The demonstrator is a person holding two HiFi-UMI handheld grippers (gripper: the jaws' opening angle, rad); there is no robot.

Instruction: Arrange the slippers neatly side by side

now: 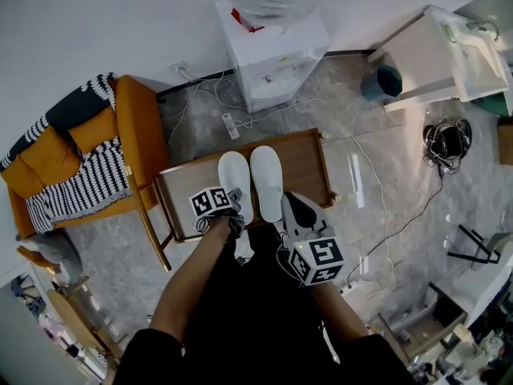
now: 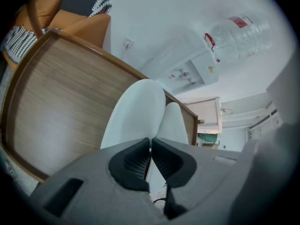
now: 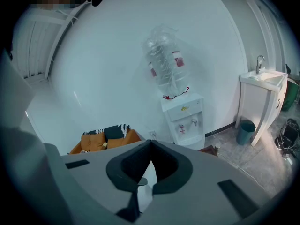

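Observation:
Two white slippers lie side by side on a low wooden table (image 1: 309,163), toes pointing away from me. My left gripper (image 1: 234,220) sits over the heel end of the left slipper (image 1: 234,179) and is shut on it. In the left gripper view a thin white edge shows between the pads, with the left slipper (image 2: 136,116) and the right slipper (image 2: 176,123) ahead. My right gripper (image 1: 288,207) is shut, its tips beside the heel of the right slipper (image 1: 267,179). The right gripper view shows a bit of white slipper (image 3: 147,177) below the closed jaws; whether the right slipper is pinched is unclear.
An orange armchair (image 1: 136,135) with a striped blanket stands left of the table. A water dispenser (image 1: 272,54) stands behind it, with a power strip (image 1: 230,124) and cables on the floor. A white sink stand (image 1: 457,54) and a teal bin (image 1: 383,83) are at the far right.

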